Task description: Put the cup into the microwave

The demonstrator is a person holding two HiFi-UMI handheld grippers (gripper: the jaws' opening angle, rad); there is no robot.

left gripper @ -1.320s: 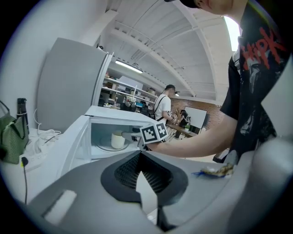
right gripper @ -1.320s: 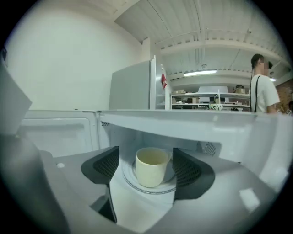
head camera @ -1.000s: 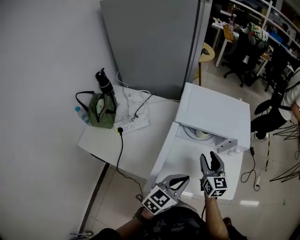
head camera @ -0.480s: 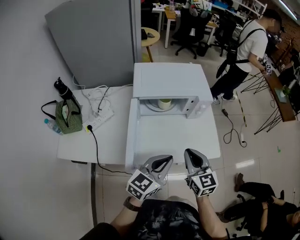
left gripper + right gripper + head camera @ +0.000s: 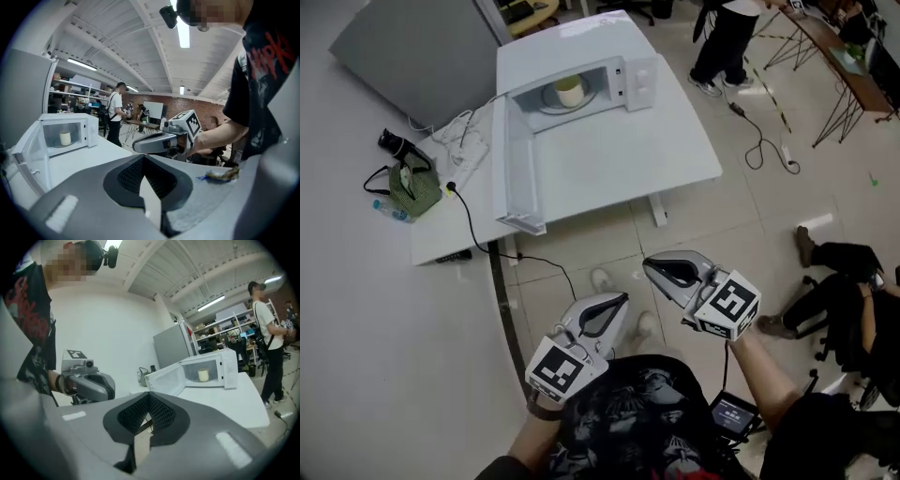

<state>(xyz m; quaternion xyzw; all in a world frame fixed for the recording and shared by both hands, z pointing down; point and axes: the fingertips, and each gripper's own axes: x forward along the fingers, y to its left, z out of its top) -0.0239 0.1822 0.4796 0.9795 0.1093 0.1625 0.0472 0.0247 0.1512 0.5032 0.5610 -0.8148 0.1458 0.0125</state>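
Observation:
A pale cup (image 5: pixel 569 91) stands on the turntable inside the white microwave (image 5: pixel 581 42), whose door (image 5: pixel 514 164) hangs wide open to the left. Both grippers are held over the floor, well back from the white table (image 5: pixel 619 159). My left gripper (image 5: pixel 622 299) is shut and empty; so is my right gripper (image 5: pixel 650 266) beside it. In the left gripper view the cup (image 5: pixel 65 138) shows far off at the left, and my right gripper (image 5: pixel 139 144) crosses ahead. The right gripper view shows the cup (image 5: pixel 203 375) in the oven and my left gripper (image 5: pixel 91 386) at the left.
A green bag (image 5: pixel 412 183), a black bottle (image 5: pixel 394 145) and a power strip with white cables (image 5: pixel 461 150) lie at the table's left end; a black cord (image 5: pixel 473 225) drops to the floor. A person stands beyond the table (image 5: pixel 727 37). Another person's legs (image 5: pixel 839 281) are at the right.
Both grippers have drawn back from the table and now hover over the floor. The right gripper's jaws, open a second ago, have shut. The cup stays in the microwave.

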